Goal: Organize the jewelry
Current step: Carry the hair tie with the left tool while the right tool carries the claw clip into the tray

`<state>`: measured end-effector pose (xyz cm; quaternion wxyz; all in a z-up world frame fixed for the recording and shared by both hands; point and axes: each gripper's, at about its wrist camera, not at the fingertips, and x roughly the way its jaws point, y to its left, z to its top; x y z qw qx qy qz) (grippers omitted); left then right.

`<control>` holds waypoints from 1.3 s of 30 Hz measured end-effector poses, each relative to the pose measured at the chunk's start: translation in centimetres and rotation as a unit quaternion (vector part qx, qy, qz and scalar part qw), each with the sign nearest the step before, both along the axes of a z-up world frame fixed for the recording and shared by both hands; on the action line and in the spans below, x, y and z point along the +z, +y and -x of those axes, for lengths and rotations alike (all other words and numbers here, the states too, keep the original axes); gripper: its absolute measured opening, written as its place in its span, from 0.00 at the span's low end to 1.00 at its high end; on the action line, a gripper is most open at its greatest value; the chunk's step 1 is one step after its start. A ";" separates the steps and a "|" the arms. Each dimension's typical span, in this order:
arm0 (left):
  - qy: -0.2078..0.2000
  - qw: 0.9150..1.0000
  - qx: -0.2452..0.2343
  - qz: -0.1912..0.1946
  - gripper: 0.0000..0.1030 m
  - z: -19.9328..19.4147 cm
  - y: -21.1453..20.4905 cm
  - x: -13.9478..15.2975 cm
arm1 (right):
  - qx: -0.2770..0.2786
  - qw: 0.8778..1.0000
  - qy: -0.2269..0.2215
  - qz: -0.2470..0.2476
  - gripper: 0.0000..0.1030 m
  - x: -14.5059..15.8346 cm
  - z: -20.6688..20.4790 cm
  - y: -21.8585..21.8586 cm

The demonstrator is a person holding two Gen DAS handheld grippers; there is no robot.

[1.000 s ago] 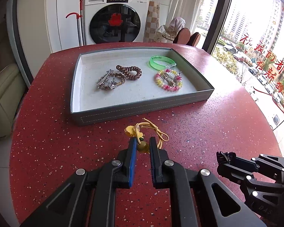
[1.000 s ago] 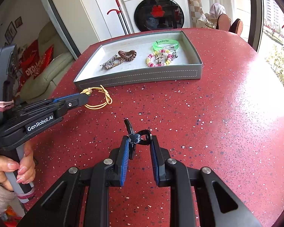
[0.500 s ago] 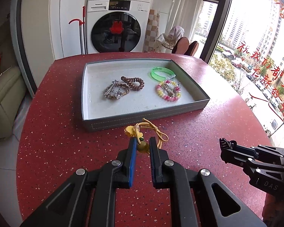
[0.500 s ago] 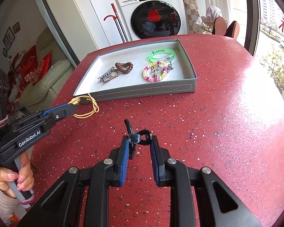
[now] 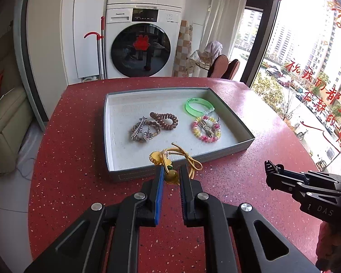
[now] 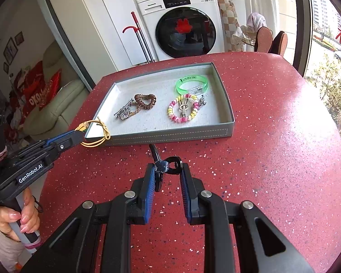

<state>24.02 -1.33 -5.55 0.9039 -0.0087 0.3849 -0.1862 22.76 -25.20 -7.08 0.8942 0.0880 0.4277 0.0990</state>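
A grey tray (image 5: 181, 173) (image 6: 170, 134) on the red table holds a green bangle (image 5: 199, 107) (image 6: 192, 83), a pink-and-yellow coil bracelet (image 5: 206, 130) (image 6: 183, 111), a brown coil hair tie (image 5: 164, 120) (image 6: 145, 101) and a silver clip (image 5: 139, 129) (image 6: 125, 111). My left gripper (image 5: 170, 176) (image 6: 79, 134) is shut on a yellow elastic hair tie with charms (image 5: 172, 158) (image 6: 95, 134), held above the table at the tray's near wall. My right gripper (image 6: 168, 170) (image 5: 269, 169) is shut on a small black hair claw clip (image 6: 164, 165), to the right of the left one, short of the tray.
The red speckled table (image 5: 79, 159) (image 6: 284, 136) runs round on all sides. A washing machine (image 5: 141, 43) and red-handled mop (image 5: 100, 45) stand behind it, chairs (image 5: 225, 66) at the far right, a sofa (image 5: 4, 118) to the left. A person's hand (image 6: 22, 213) grips the left handle.
Both grippers have risen and drawn back a little, each keeping its item. The tray looks smaller and farther, and more of the room behind shows.
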 end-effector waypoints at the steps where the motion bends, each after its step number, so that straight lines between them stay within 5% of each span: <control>1: -0.001 1.000 0.001 0.000 0.30 -0.2 -0.1 0.1 | -0.001 1.000 -0.001 0.000 0.23 0.2 -0.4 -0.1; 20: 0.002 1.000 0.020 -0.011 0.30 -7.5 -0.8 0.2 | -0.009 1.000 0.009 0.004 0.23 0.8 -9.7 -0.5; 39: 0.047 0.996 0.029 -0.071 0.30 -11.2 -3.5 -6.0 | -0.011 0.998 0.048 0.034 0.23 -4.3 -14.1 0.5</control>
